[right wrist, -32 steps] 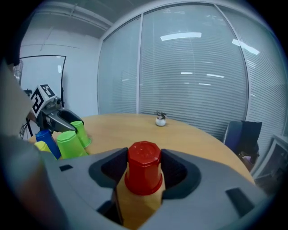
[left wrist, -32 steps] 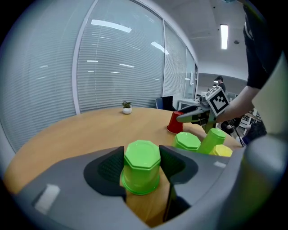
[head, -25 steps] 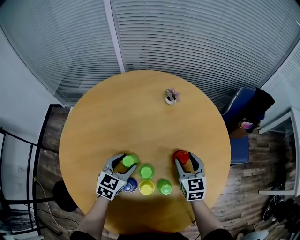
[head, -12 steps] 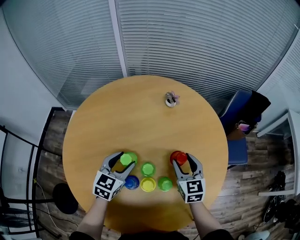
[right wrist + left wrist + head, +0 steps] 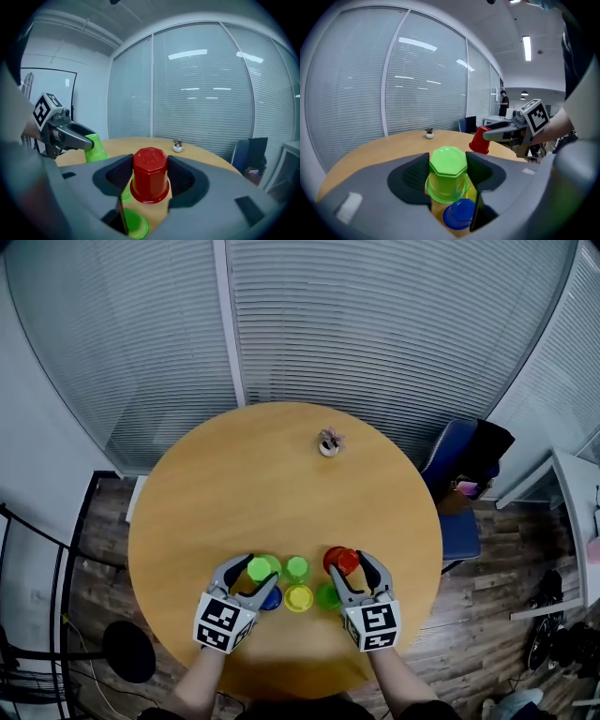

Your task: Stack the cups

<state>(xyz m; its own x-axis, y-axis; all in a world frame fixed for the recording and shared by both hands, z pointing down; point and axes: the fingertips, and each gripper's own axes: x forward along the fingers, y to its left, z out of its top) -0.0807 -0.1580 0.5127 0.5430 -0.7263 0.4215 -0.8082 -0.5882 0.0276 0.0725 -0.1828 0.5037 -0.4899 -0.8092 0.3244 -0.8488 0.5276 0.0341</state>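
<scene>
- One round wooden table (image 5: 281, 474) fills the middle of the head view. Slatted blinds (image 5: 375, 324) stand behind it.
- One blue chair (image 5: 457, 460) sits at the table's far right edge, with dark things piled on it.
- Two grippers work at the near edge. My left gripper (image 5: 259, 569) and my right gripper (image 5: 344, 562) are near each other, with the loose cups between them.
- My left jaws are clamped narrow on the light green cup (image 5: 449, 172). It is held base up, pads on both its sides, raised off the wood.
- My right jaws are closed narrow on the red cup (image 5: 150, 180). It is also base up, gripped on both sides, clear of the table.
- Blue cup (image 5: 459, 214) sits on the table just under and in front of the light green cup.
- Yellow cup (image 5: 298, 597) sits just right of the blue cup in the near row.
- Right green cup (image 5: 325, 596) ends that row. It is partly under my right jaws, low in the right gripper view.
- Middle green cup (image 5: 297, 567) stands behind the yellow cup, between the two held cups.
- One small potted plant (image 5: 328, 442) stands at the far side, well apart from the cups.
</scene>
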